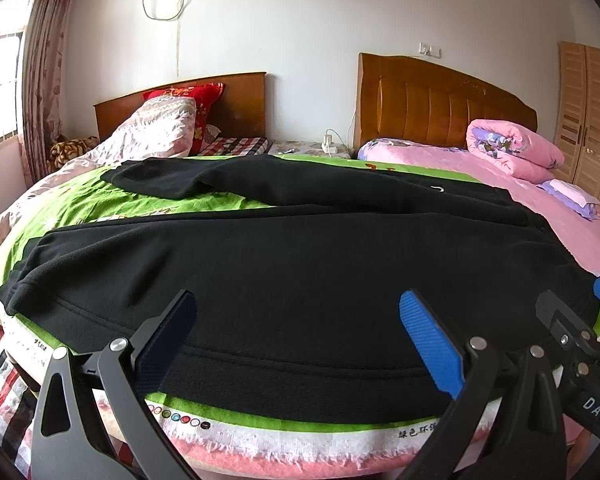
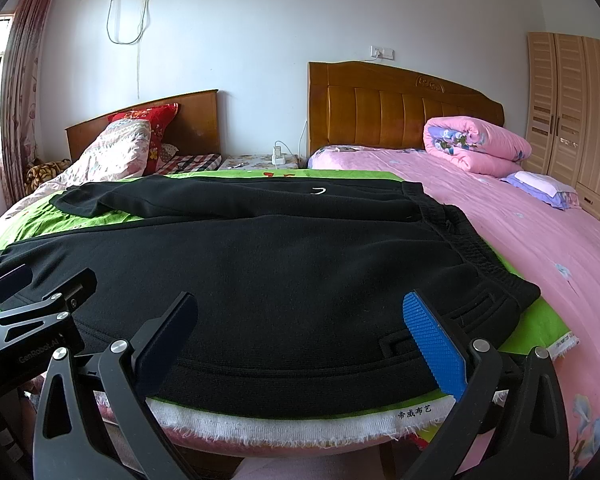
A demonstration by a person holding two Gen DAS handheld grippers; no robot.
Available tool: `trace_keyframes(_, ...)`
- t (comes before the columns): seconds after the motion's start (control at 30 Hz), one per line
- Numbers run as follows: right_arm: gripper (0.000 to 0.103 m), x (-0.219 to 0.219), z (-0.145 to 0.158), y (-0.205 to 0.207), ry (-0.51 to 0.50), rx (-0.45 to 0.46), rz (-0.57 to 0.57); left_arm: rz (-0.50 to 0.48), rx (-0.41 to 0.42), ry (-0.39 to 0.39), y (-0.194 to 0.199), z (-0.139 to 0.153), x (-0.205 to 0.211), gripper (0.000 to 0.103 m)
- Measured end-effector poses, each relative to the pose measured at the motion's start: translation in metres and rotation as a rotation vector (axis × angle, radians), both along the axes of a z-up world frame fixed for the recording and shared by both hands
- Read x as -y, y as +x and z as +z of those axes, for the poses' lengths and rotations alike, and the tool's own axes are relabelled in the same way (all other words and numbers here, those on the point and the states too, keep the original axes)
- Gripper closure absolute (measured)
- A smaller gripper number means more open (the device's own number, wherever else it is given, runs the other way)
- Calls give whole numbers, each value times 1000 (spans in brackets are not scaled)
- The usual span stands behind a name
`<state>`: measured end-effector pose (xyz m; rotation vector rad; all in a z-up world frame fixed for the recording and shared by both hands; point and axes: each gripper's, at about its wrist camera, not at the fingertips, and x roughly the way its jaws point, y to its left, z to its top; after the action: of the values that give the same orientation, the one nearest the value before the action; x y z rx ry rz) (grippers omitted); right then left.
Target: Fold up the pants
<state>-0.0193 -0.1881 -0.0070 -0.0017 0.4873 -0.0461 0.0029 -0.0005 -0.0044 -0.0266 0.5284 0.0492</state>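
Note:
Black pants (image 1: 284, 256) lie spread flat on a green cloth (image 1: 100, 196) on the bed, legs running to the left, waistband (image 2: 464, 240) to the right. My left gripper (image 1: 300, 320) is open and empty, low over the near leg's front hem edge. My right gripper (image 2: 304, 320) is open and empty over the near edge by the waistband and pocket. The right gripper also shows at the right edge of the left wrist view (image 1: 580, 320); the left gripper shows at the left edge of the right wrist view (image 2: 40, 292).
The green cloth's frayed white edge (image 2: 300, 428) hangs at the bed's front. A pink sheet (image 2: 540, 248) covers the bed's right side with a rolled pink quilt (image 2: 476, 148). A second bed with pillows (image 1: 172, 124) is at the back left. A wardrobe (image 2: 572, 104) stands at the right.

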Motion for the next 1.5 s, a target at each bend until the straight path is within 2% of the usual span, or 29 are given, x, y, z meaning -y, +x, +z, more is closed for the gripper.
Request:
trace_keyframes(0.53,4,-5,-6,-2,-9,16,17,19,8,-34,-2,0,-6,1)
trace_keyframes(0.63,4,-1,2,1,-7,31,49,-61,-11,-95,1,-1,-9,1)
trace_keyframes(0.67,4,5,9,6,14,33,70,-95,-27,-94,1,0,-9,1)
trace_keyframes(0.73,4,20,27,29,50,5,148,-182,-91,-98,12,6,-9,1)
trace_keyframes(0.8,4,34,44,54,49,-29,182,-210,-136,-118,31,15,-13,1)
trace_keyframes(0.87,4,56,65,98,18,-55,182,-247,-177,-105,67,34,-17,1)
trace_keyframes(0.93,4,74,74,145,-29,-82,184,-281,-218,-40,104,51,-15,1)
trace_keyframes(1.03,4,94,69,229,-28,-212,261,-260,-258,28,175,68,-17,1)
trace_keyframes(1.07,4,100,64,255,-31,-254,256,-273,-305,28,201,68,-16,2)
trace_keyframes(1.1,4,105,56,286,-45,-295,241,-322,-386,-25,236,65,-15,2)
trace_keyframes(1.2,4,110,35,342,-85,-353,276,-350,-557,-190,311,49,-16,2)
trace_keyframes(1.3,4,108,7,395,-119,-441,385,-349,-622,-227,361,37,-10,4)
trace_keyframes(1.37,5,105,-7,416,-138,-492,455,-328,-682,-284,394,24,-5,15)
trace_keyframes(1.43,5,100,-20,433,-140,-534,540,-305,-733,-350,417,12,-1,18)
trace_keyframes(1.5,5,101,-30,448,-128,-572,586,-287,-767,-374,434,4,3,18)
